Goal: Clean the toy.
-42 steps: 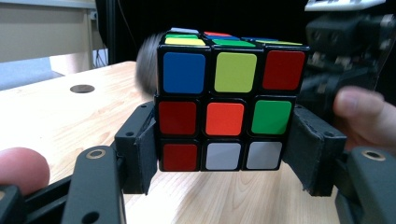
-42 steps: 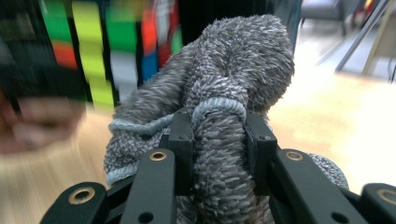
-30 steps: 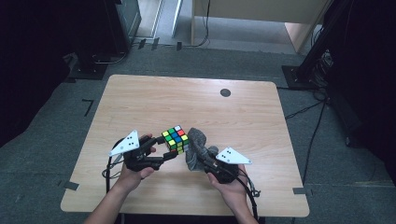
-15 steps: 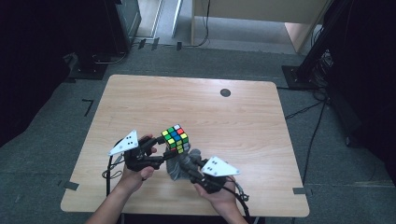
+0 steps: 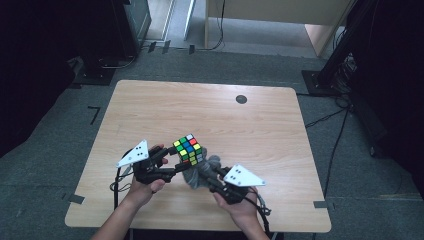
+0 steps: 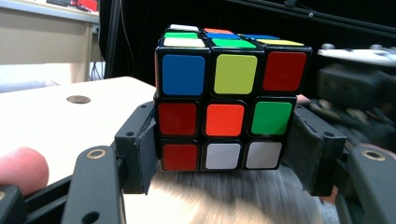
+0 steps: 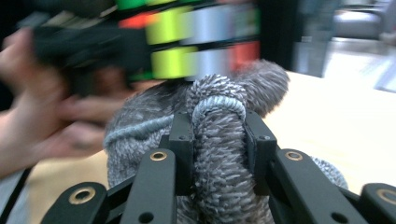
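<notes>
while left gripper fingers clamp cube, right gripper fingers pinch grey cloth beneath; hard wipe could knock cube loose.

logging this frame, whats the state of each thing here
puzzle cube: scrambled, lifted off the table, clamped at its lower layers
grey cloth: bunched, pinched in a fold, just under the cube
left claw: shut on the cube
right claw: shut on the cloth
table: bare wood, one dark round hole

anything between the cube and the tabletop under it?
Yes: the grey cloth sits under the cube, above the table, per the left gripper view.
</notes>
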### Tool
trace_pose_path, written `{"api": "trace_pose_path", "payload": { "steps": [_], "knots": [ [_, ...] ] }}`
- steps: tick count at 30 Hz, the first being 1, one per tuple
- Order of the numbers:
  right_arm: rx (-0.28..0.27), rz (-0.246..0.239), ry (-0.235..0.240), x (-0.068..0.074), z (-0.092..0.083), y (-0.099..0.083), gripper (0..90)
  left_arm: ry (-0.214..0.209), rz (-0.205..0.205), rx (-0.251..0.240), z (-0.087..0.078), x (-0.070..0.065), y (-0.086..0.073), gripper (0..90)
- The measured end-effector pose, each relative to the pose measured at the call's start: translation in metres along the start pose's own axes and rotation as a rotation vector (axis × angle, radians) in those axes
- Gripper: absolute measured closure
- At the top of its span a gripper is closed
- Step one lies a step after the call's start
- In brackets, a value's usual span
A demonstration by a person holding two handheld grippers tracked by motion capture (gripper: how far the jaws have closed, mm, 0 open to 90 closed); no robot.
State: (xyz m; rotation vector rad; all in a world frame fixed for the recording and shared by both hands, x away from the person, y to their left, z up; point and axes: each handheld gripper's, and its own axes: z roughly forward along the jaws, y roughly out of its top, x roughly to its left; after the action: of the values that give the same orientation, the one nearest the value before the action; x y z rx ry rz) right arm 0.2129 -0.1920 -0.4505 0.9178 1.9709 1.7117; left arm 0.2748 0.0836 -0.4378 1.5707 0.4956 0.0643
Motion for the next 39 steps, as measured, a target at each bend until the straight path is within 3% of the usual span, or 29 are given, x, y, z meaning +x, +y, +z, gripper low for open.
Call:
{"api": "trace_pose_path", "payload": {
  "steps": [2, 4, 9, 10, 12, 17, 21, 24, 27, 31, 33, 37, 39],
  "knots": [
    [-0.023, 0.053, -0.051, -0.009, -0.005, 0.000, 70.8, 0.003, -0.003, 0.001, 0.000, 0.001, 0.000, 34.2],
    [-0.027, 0.089, -0.041, -0.012, -0.004, -0.002, 70.7, 0.002, 0.000, 0.010, 0.002, 0.000, -0.001, 34.2],
    [0.024, 0.007, 0.095, 0.013, 0.010, -0.004, 70.4, 0.007, 0.013, 0.027, 0.005, -0.002, -0.002, 34.2],
    [0.031, -0.024, 0.097, 0.016, 0.010, -0.003, 70.5, 0.007, 0.012, 0.024, 0.004, -0.001, -0.002, 34.2],
    [0.020, -0.031, 0.077, 0.012, 0.006, 0.001, 70.7, 0.010, 0.009, 0.014, 0.001, 0.000, 0.000, 34.2],
    [-0.050, 0.085, -0.037, -0.011, -0.008, 0.004, 71.4, 0.011, -0.002, 0.004, -0.001, 0.001, 0.001, 34.2],
    [-0.013, 0.053, -0.002, 0.002, 0.001, 0.000, 71.2, 0.003, -0.002, 0.015, 0.004, -0.001, -0.001, 34.2],
    [0.019, 0.027, 0.064, 0.012, 0.008, -0.003, 71.1, 0.017, 0.016, 0.044, 0.007, -0.002, -0.003, 34.2],
    [0.029, 0.021, 0.067, 0.010, 0.008, -0.003, 71.0, 0.022, 0.016, 0.046, 0.006, -0.001, -0.003, 34.2],
    [-0.010, 0.074, 0.006, -0.009, -0.003, 0.001, 71.3, 0.029, 0.014, 0.033, 0.001, 0.001, 0.000, 34.2],
    [-0.041, 0.103, -0.054, -0.021, -0.011, 0.002, 71.3, 0.046, 0.021, 0.037, -0.001, 0.002, 0.000, 34.2],
    [-0.047, 0.075, -0.182, -0.036, -0.021, 0.003, 71.0, 0.066, 0.037, 0.059, 0.001, 0.003, -0.002, 34.2],
    [-0.028, 0.055, -0.269, -0.044, -0.025, 0.001, 70.8, 0.065, 0.039, 0.066, 0.003, 0.002, -0.003, 34.2]
  ]
}}
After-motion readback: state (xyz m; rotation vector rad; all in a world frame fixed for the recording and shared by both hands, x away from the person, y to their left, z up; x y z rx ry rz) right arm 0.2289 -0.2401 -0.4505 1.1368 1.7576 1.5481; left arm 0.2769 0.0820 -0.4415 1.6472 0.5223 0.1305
